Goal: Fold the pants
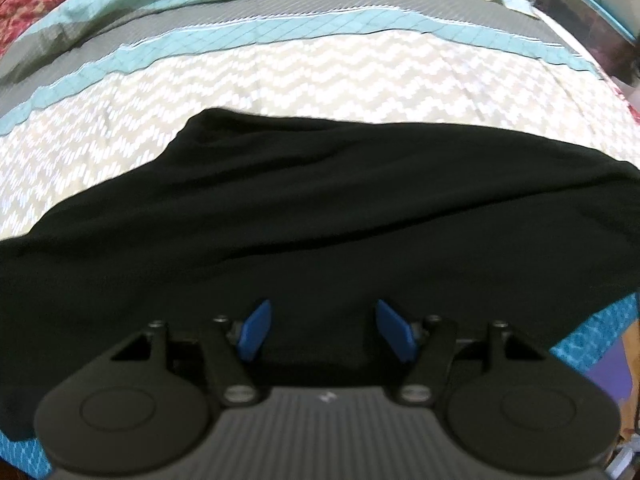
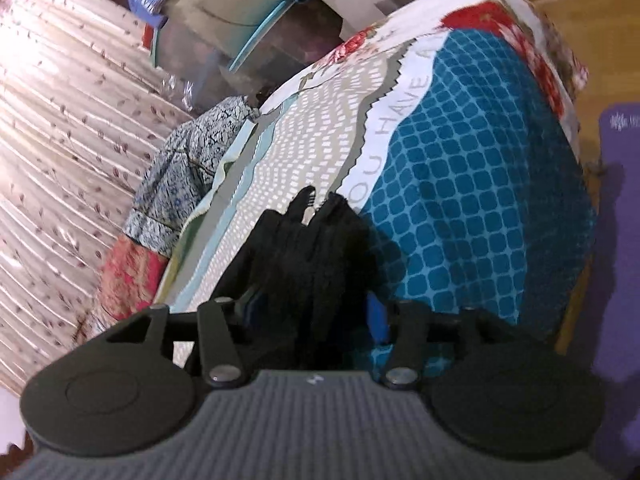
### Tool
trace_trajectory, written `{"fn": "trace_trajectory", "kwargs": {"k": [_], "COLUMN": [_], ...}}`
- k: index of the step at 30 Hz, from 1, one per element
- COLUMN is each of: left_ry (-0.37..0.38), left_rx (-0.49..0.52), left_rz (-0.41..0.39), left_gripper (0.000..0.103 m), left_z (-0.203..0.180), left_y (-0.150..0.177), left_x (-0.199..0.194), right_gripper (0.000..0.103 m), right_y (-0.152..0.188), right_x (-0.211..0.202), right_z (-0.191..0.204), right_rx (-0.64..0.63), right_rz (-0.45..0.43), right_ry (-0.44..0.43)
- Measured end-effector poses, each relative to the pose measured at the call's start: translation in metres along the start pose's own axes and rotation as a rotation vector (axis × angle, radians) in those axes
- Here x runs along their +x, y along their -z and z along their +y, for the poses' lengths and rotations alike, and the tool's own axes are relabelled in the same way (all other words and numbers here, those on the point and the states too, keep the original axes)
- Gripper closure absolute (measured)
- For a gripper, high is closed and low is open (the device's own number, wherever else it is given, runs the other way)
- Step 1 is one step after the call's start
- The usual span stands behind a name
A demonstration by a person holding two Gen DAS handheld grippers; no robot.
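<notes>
The black pants lie spread across the patterned bedspread, filling the lower half of the left wrist view. My left gripper hovers just over the pants' near part, its blue fingers wide apart and holding nothing. In the right wrist view, my right gripper has a bunched end of the black pants between its jaws, over the bed's edge. The fabric hides most of the right fingers; one blue finger shows at the right.
The bedspread has chevron, grey and teal bands, with a teal checked part hanging over the side. A pleated curtain stands at the left, clutter and a bin behind, a purple mat on the floor.
</notes>
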State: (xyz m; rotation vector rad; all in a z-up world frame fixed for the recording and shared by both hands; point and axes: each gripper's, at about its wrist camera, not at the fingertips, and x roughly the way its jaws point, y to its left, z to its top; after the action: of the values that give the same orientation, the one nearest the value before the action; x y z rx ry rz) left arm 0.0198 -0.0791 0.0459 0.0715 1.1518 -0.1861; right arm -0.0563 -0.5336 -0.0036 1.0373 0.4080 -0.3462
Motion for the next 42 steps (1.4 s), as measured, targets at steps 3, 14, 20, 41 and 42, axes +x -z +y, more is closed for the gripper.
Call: {"fn": "trace_trajectory", "kwargs": {"k": [3,14,20,41,42], "left_ry": [-0.005,-0.002,-0.146,-0.115,-0.14], "left_rx": [0.033,0.015,0.016,0.27,0.264], "left_rz": [-0.01,0.033,-0.196,-0.183,-0.193], "left_gripper": [0.034,0.031,0.03,0.088,0.088], "left_z": [-0.011,-0.001,0.053,0.086,0.085], "left_y": [-0.001,-0.003,-0.061,-0.096,-0.098], "left_x": [0.001,0.022,-0.013,0.077,0.078], "right_gripper": [0.048,0.047,0.047,0.046,0.046], "right_y": [-0.002,0.001,0.029,0.094,0.095], "right_x": [0.0,-0.053,-0.026,0.014,0.015], "right_z": [-0.005,0.058,0.131,0.104,0.104], "right_rx": [0.011,-0.364,-0.65,-0.499,-0.506], "right_rz": [0.004,-0.181,0.01,0.235,0.231], "right_ry": [-0.026,0.062,-0.118,-0.018,-0.013]}}
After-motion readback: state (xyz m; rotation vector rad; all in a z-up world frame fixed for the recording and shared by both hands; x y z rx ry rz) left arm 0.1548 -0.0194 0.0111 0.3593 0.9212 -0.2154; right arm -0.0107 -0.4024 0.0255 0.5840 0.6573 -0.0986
